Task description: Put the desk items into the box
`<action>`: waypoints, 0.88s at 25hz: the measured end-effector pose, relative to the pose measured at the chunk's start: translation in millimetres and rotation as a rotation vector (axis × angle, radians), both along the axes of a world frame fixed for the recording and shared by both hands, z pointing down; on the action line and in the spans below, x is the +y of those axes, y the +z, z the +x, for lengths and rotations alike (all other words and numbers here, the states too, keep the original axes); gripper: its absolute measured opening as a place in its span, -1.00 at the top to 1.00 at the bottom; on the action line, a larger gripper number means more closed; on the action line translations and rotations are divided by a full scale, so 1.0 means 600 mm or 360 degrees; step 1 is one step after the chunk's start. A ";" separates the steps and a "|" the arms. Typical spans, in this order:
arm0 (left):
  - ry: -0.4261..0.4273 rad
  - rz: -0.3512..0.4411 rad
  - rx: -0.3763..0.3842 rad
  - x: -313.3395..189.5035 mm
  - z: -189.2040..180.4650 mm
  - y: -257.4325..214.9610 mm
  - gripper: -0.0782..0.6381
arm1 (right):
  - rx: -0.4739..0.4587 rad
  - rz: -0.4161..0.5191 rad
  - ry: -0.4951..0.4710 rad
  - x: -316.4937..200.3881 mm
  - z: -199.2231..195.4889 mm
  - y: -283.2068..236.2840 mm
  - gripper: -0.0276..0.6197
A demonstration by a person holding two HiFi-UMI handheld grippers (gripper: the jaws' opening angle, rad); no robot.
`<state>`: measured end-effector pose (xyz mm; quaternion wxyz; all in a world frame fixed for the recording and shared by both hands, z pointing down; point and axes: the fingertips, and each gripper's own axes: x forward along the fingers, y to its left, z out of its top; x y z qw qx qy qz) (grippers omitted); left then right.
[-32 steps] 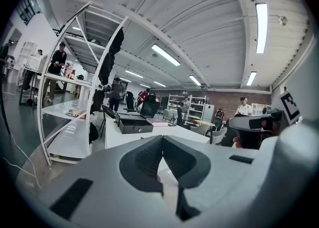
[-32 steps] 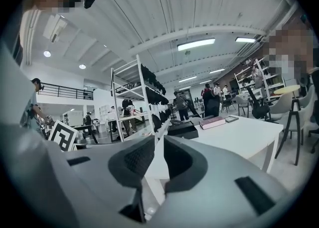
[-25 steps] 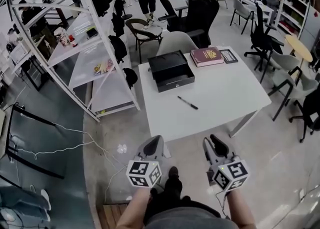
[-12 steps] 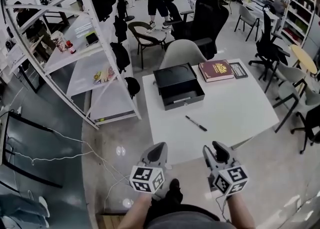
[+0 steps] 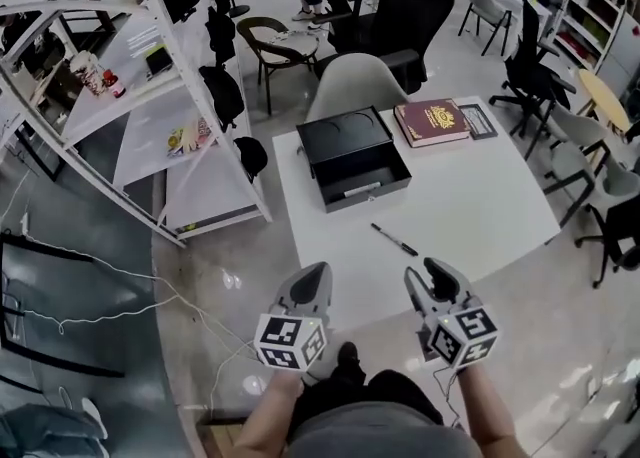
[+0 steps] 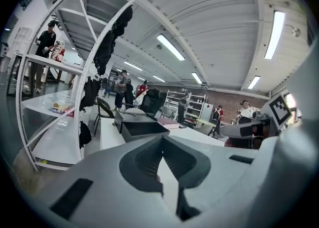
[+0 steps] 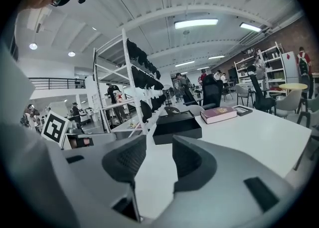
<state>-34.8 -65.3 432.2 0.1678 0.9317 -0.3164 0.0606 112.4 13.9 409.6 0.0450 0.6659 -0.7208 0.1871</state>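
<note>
On the white table [image 5: 470, 206] stands an open black box [image 5: 352, 156] at the far left. A maroon book [image 5: 433, 122] and a small dark-framed item [image 5: 478, 121] lie at the far edge. Nearer me lies a black pen [image 5: 396, 240]. Both grippers hover short of the table's near edge, over the floor. My left gripper [image 5: 315, 276] is shut and empty, its tips meeting [image 6: 162, 137]. My right gripper [image 5: 428, 274] is opening, with nothing between its jaws [image 7: 159, 147]. In the right gripper view, the box [image 7: 177, 125] and the book [image 7: 219, 114] lie ahead.
A white metal shelving rack [image 5: 150, 96] with hanging dark items stands left of the table. A grey chair [image 5: 355, 86] sits behind the table, and black office chairs [image 5: 405, 16] stand beyond it. Cables [image 5: 120, 306] trail on the floor at left. People stand in the background.
The table has come closer and lower in the head view. My right gripper's jaws have spread apart. The left gripper has stayed shut.
</note>
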 end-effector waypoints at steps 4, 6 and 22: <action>0.0004 0.0011 0.0006 -0.025 0.005 0.001 0.76 | 0.0012 -0.0037 -0.0021 -0.025 0.002 0.015 0.39; 0.0009 0.0004 0.0007 -0.031 0.008 0.002 0.76 | 0.0032 -0.0060 -0.0043 -0.031 0.002 0.020 0.38; -0.0123 -0.0015 -0.0040 -0.073 0.043 0.010 0.76 | 0.0137 -0.0220 -0.0280 -0.089 0.055 0.067 0.41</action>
